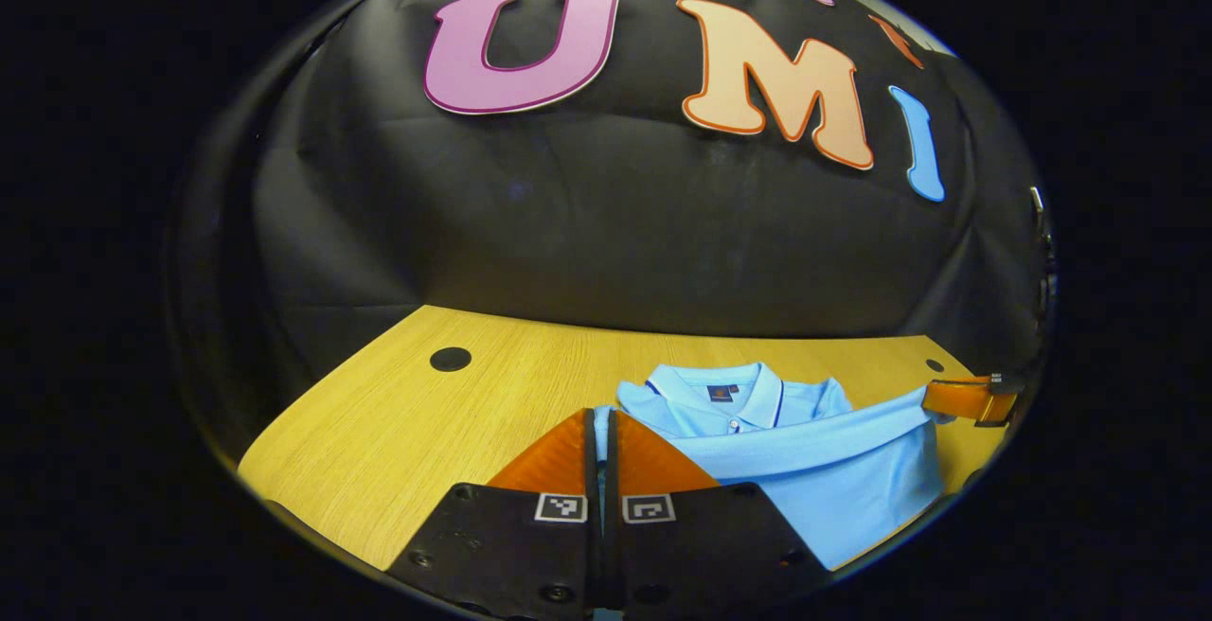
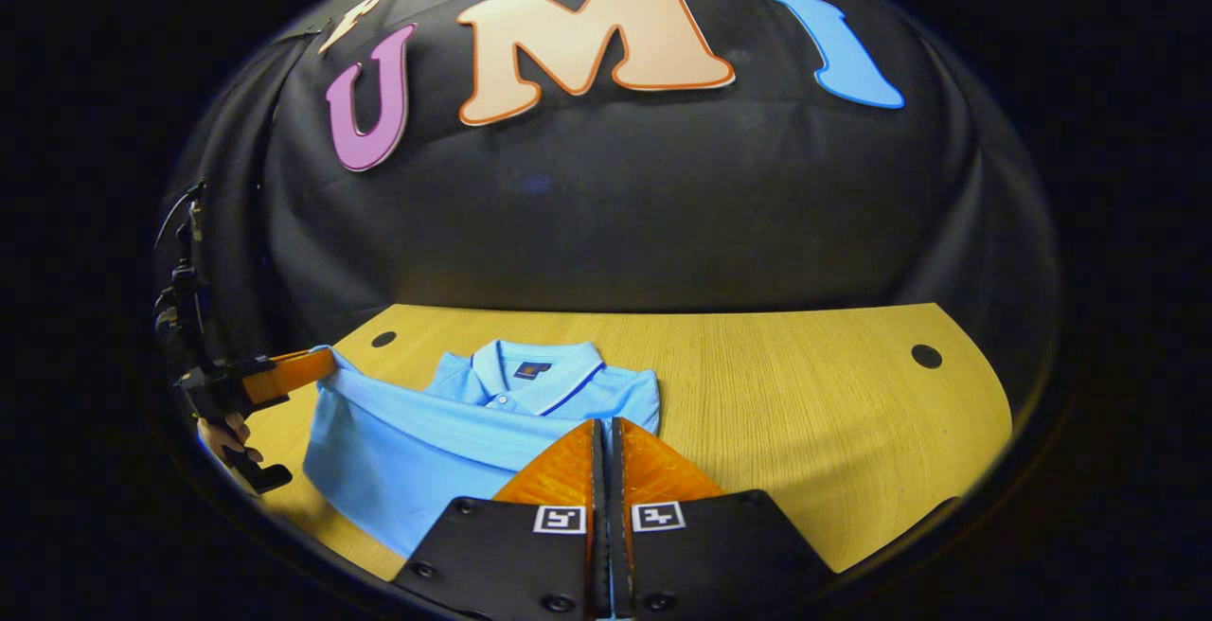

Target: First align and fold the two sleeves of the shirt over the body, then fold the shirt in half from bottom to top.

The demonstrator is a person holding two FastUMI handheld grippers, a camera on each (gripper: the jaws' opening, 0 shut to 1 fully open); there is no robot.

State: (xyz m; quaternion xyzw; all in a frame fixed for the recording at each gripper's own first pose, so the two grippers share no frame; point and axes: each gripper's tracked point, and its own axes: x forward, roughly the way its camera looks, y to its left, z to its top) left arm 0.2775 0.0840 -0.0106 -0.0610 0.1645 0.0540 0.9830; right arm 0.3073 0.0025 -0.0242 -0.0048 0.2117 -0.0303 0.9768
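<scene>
Carrying the hem of the blue shirt (image 1: 805,470) up off the wooden table (image 1: 417,422) toward its collar (image 2: 535,370), the left gripper (image 1: 603,422) and right gripper (image 2: 604,432) each pinch a bottom corner (fingers pressed together on cloth), and should travel level so the edge lands square.

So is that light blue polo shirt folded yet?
Partly: the light blue polo shirt has its sleeves tucked in, and both hand-held grippers lift its bottom hem toward the collar.
</scene>
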